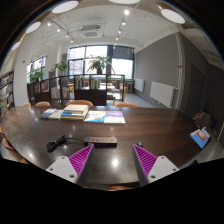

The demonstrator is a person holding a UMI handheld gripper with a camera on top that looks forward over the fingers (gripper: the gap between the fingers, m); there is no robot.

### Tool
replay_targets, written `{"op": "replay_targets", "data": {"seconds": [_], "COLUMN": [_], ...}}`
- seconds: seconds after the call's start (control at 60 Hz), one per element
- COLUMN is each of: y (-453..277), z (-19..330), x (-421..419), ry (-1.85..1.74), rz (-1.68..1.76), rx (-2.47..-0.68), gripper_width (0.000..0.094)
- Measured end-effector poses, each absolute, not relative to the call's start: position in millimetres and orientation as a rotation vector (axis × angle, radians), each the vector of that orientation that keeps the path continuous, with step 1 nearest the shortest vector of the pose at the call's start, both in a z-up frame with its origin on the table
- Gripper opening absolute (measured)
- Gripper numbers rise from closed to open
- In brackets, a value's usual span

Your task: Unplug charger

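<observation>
Gripper (112, 160), fingers apart & holding nothing, faces power strip (100, 141) lying crosswise just ahead, center frame; black charger (56, 144) & cable sit lower left.

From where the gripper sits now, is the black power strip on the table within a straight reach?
Probably yes. The gripper is open, and the power strip lies just beyond its fingers on the bare table, nothing between. Whether a charger is plugged in, I cannot tell.

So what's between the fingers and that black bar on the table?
Nothing: in the gripper view, bare dark table separates the open fingers from the black bar.
</observation>
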State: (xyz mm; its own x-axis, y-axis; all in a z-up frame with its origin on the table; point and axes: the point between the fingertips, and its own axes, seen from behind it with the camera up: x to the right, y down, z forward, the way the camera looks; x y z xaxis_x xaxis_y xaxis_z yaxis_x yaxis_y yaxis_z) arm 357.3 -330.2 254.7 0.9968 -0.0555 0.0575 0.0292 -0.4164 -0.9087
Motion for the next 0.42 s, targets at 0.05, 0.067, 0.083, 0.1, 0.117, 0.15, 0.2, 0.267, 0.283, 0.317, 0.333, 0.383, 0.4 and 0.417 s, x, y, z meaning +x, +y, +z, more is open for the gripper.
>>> {"op": "replay_targets", "data": {"seconds": [0.05, 0.067, 0.083, 0.1, 0.117, 0.15, 0.2, 0.267, 0.283, 0.317, 0.333, 0.383, 0.4, 0.417], "y": [-337.9, -339.9, -342.2, -344.4, -346.6, -350.5, -354.8, -358.5, -359.5, -361.9, -362.3, -363.6, -364.2, -364.6], "z": [254.5, 254.4, 254.3, 254.3, 254.5, 254.6, 256.0, 258.3, 258.9, 259.5, 260.5, 261.6, 261.7, 261.7], "x": [349.0, 346.6, 344.5, 342.3, 340.2, 336.3, 332.0, 329.7, 329.1, 326.6, 325.5, 321.9, 321.2, 320.4], "ry": [0.007, 0.005, 0.003, -0.001, -0.005, -0.012, -0.017, -0.012, -0.012, -0.011, -0.011, -0.013, -0.014, -0.014], "rz": [-0.085, -0.083, -0.081, -0.080, -0.080, -0.078, -0.082, -0.082, -0.081, -0.078, -0.075, -0.069, -0.069, -0.069], "rx": [-1.997, -1.997, -1.998, -2.000, -2.002, -2.005, -2.006, -2.008, -2.008, -2.006, -2.005, -2.005, -2.006, -2.007], "gripper_width": [0.0743, 0.0740, 0.0743, 0.0744, 0.0743, 0.0743, 0.0743, 0.0746, 0.0745, 0.0743, 0.0745, 0.0745, 0.0746, 0.0742]}}
